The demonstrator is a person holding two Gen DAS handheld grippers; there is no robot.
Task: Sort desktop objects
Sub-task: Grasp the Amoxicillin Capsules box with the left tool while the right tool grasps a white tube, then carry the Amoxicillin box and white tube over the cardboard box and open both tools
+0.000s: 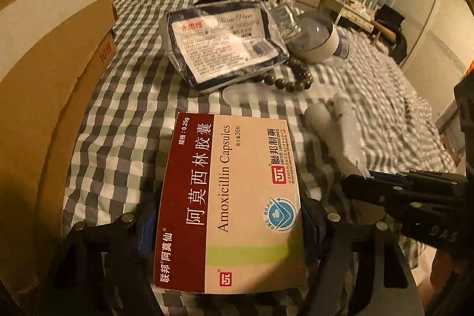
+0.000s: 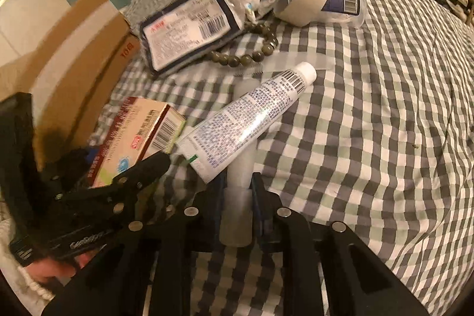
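Holding two items at once: the left gripper (image 1: 229, 222) is clamped on the Amoxicillin box (image 1: 229, 197), and the right gripper (image 2: 237, 197) is clenched on a frosted white bottle (image 2: 241, 168) with the ointment tube (image 2: 248, 117) lying across it. Next, each probably goes toward the cardboard box (image 1: 53, 55) or a sorted pile. Beyond, on the checked cloth, the tissue pack (image 1: 225, 49) overlaps the bead bracelet (image 1: 293, 79); the cardboard box's inside is cut off.

Cardboard box (image 1: 59, 49) cut off at frame's left edge.

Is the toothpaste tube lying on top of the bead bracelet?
No, the toothpaste tube lies across a white bottle on the checked cloth, and the bead bracelet sits apart, beside the tissue pack.
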